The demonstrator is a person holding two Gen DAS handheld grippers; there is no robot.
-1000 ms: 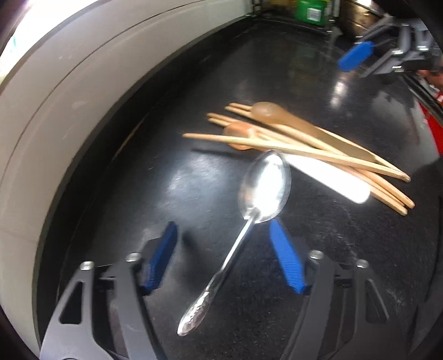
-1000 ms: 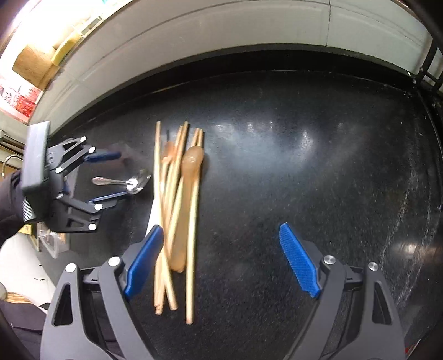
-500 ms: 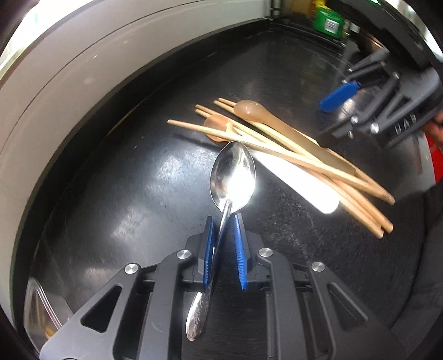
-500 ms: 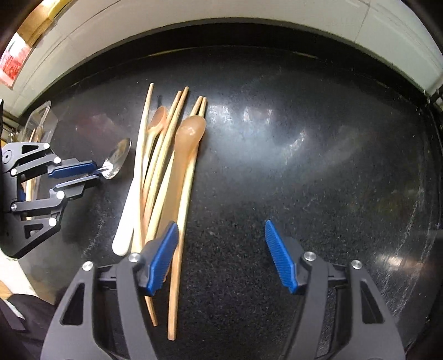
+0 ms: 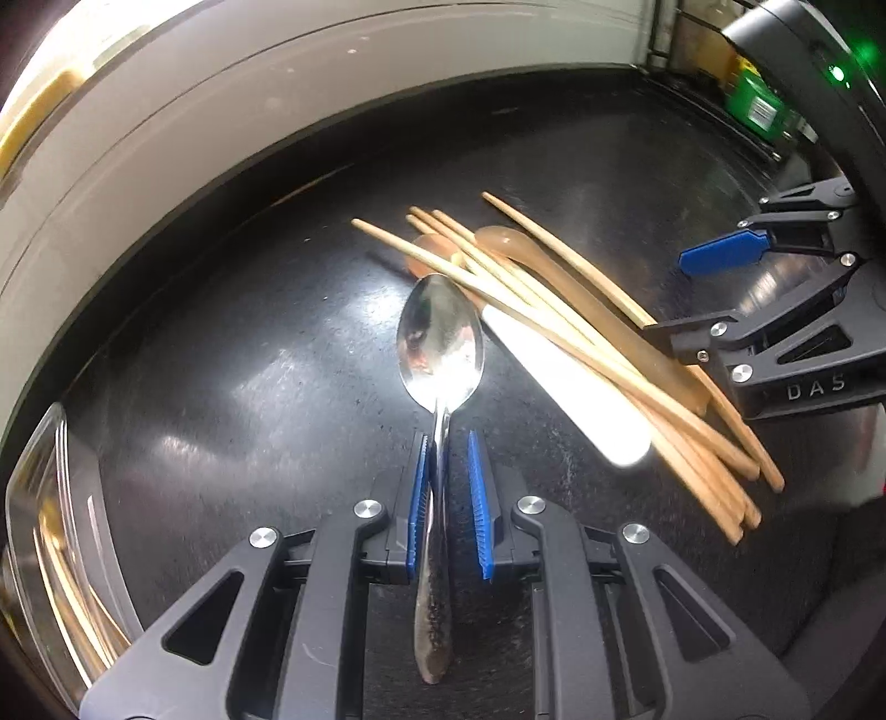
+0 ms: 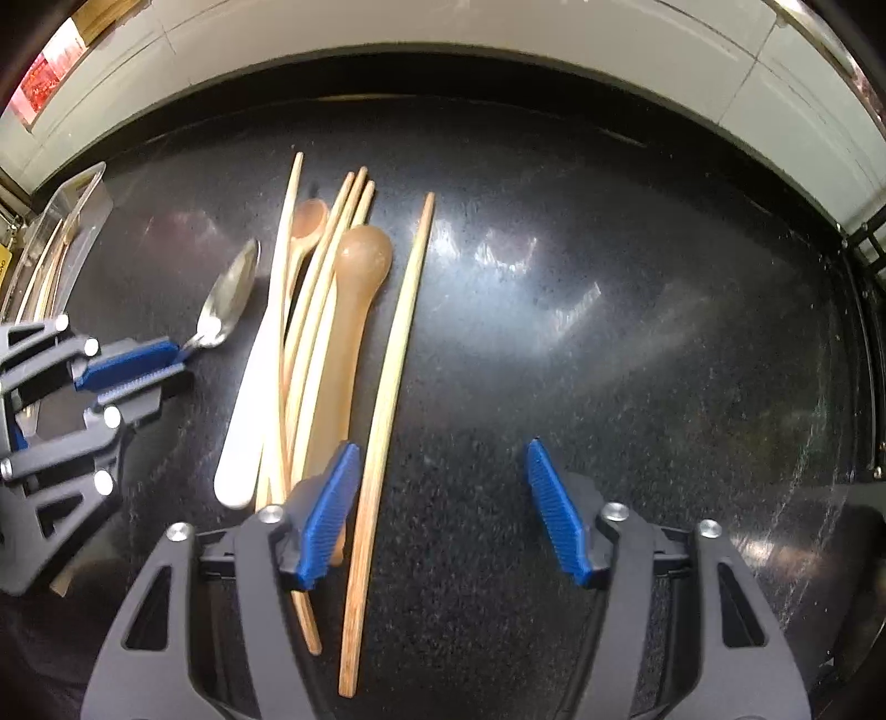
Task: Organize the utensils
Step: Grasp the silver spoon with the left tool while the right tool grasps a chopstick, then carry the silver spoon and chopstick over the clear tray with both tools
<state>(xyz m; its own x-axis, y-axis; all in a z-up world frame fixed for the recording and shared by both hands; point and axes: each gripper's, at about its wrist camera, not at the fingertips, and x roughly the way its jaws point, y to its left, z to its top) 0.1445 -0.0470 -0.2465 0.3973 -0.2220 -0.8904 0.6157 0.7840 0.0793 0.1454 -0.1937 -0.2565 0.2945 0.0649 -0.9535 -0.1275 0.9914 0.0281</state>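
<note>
My left gripper (image 5: 447, 443) is shut on the handle of a metal spoon (image 5: 440, 343), bowl pointing forward, held just left of a pile of wooden chopsticks (image 5: 565, 332), a brown spoon (image 5: 504, 243) and a white utensil (image 5: 565, 393) on the black counter. In the right wrist view the left gripper (image 6: 166, 360) holds the metal spoon (image 6: 232, 293) at the left. My right gripper (image 6: 443, 493) is open and empty above the near ends of the chopsticks (image 6: 387, 354), its left pad (image 6: 326, 509) over the brown spoon (image 6: 354, 299) handle.
A clear plastic tray (image 5: 50, 531) with chopsticks in it sits at the counter's left edge; it also shows in the right wrist view (image 6: 61, 232). A white tiled wall (image 6: 498, 39) runs along the back. A green box (image 5: 758, 105) stands far right.
My left gripper closed on the metal spoon's handle and lifted it slightly. My right gripper moved forward and lower over the chopstick pile, and one chopstick now lies apart to the right.
</note>
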